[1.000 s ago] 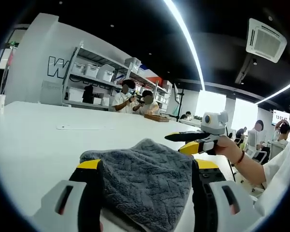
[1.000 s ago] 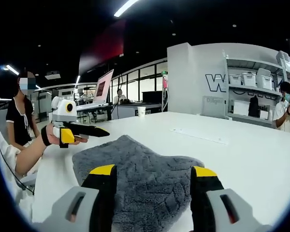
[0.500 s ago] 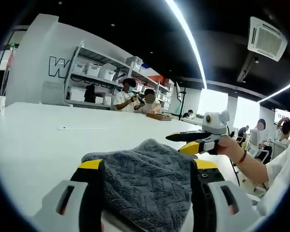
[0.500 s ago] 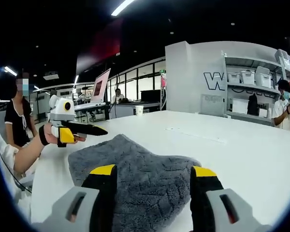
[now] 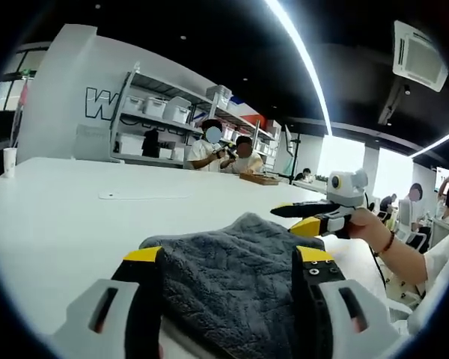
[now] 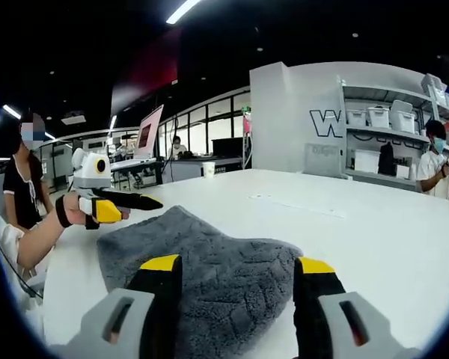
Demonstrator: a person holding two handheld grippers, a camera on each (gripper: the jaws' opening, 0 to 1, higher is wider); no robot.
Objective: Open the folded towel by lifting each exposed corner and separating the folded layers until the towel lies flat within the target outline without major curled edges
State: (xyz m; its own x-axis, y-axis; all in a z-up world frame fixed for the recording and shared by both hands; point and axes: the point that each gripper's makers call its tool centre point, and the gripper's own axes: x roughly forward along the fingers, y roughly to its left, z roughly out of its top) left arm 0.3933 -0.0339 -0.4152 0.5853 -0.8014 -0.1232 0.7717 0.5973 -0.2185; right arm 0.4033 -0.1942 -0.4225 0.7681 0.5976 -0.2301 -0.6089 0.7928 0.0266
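Observation:
A grey terry towel (image 5: pixel 232 269) lies folded and rumpled on the white table (image 5: pixel 60 217), one corner humped up. My left gripper (image 5: pixel 228 258) stands open low over its near edge, with the towel showing between the yellow-tipped jaws. The right gripper (image 5: pixel 286 217), held in a hand, hovers at the towel's far right side. In the right gripper view the same towel (image 6: pixel 209 262) spreads ahead of my open right gripper (image 6: pixel 237 265). There the left gripper (image 6: pixel 138 202) floats just beyond the towel's left corner. Nothing is gripped.
A thin pale strip (image 5: pixel 142 196) lies on the table past the towel, also seen as a strip (image 6: pixel 299 207). A paper cup (image 5: pixel 9 161) stands near the far edge. Shelves with bins (image 5: pixel 165 120) and several people line the room behind.
Both views have drifted slightly and the towel looks a little nearer in each. The towel's shape is the same and both grippers stay open.

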